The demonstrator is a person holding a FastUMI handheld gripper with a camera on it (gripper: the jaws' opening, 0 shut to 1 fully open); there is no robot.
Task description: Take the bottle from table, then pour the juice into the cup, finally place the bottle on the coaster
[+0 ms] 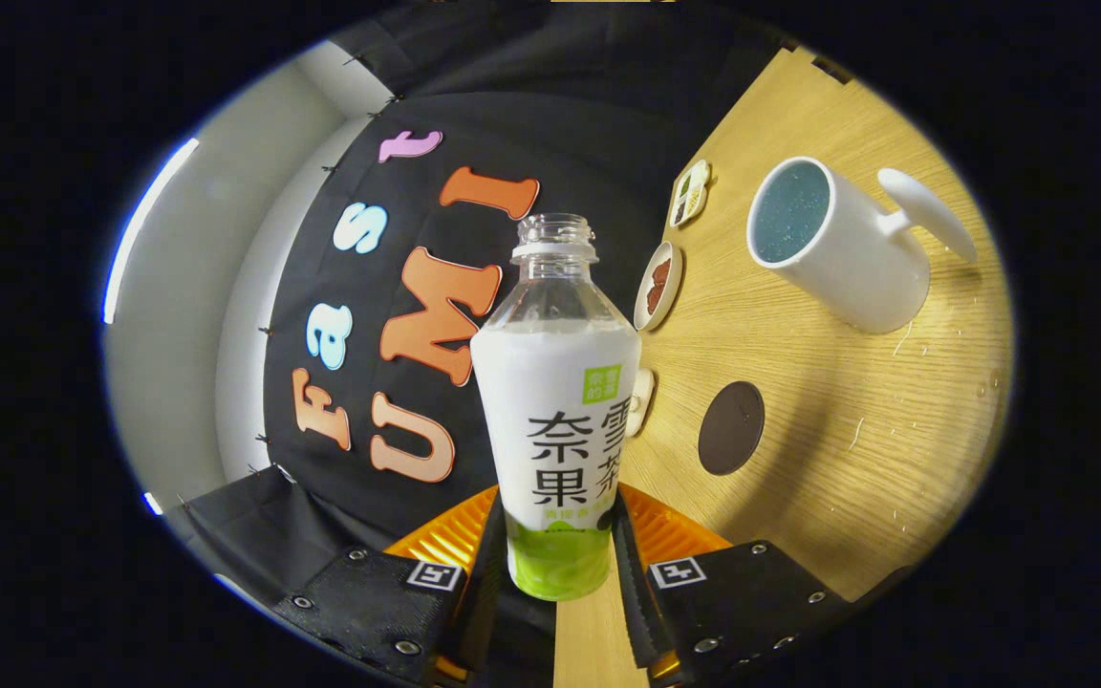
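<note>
We note a wooden tabletop [799,401]. On it sit a white cup [837,244], a dark round coaster [731,428] and three small dishes [658,285].

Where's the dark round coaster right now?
In the gripper view, the coaster lies flat on the wooden table, beyond the claw and beside the bottle it grips, with the white cup farther along the table.

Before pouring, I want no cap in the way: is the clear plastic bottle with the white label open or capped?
Open: the clear plastic bottle, held in the gripper, shows a bare threaded neck with no cap.
</note>
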